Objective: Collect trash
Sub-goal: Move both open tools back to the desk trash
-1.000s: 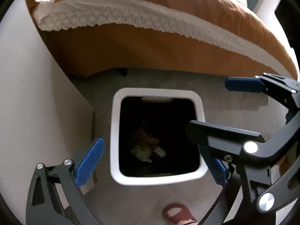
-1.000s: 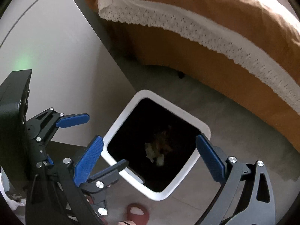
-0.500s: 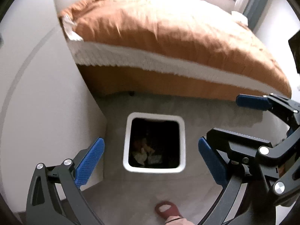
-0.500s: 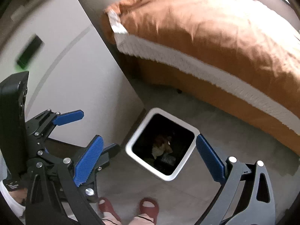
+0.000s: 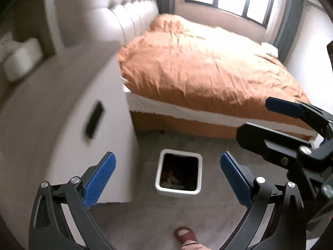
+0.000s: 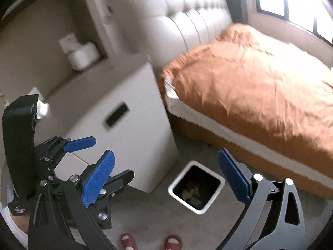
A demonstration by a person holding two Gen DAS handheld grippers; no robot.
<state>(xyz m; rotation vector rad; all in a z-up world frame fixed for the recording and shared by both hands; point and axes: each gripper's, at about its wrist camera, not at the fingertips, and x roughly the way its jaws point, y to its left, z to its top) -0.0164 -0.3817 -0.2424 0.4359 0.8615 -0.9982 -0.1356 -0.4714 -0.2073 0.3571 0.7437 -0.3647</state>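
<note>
Both claws were raised above the bedroom floor with nothing between their pads. The left claw (image 5: 167,176) stood spread wide, and the right claw (image 6: 165,175) was likewise spread and empty. The white square bin (image 5: 179,191) stood on the floor just beside the lower front corner of the white cabinet (image 5: 68,145), between that cabinet and the near edge of the bed (image 5: 208,73); in both wrist views it lay well below the claws, framed between the blue pads. Scraps of trash (image 6: 190,190) were visible at the bin's bottom, so some of the collecting appeared done. A crumpled white item (image 6: 42,109) rested at the near edge of the cabinet's top surface, just behind the left claw's body; it was probably a tissue, though blur prevented confirmation. If trash, it remained to be collected.
</note>
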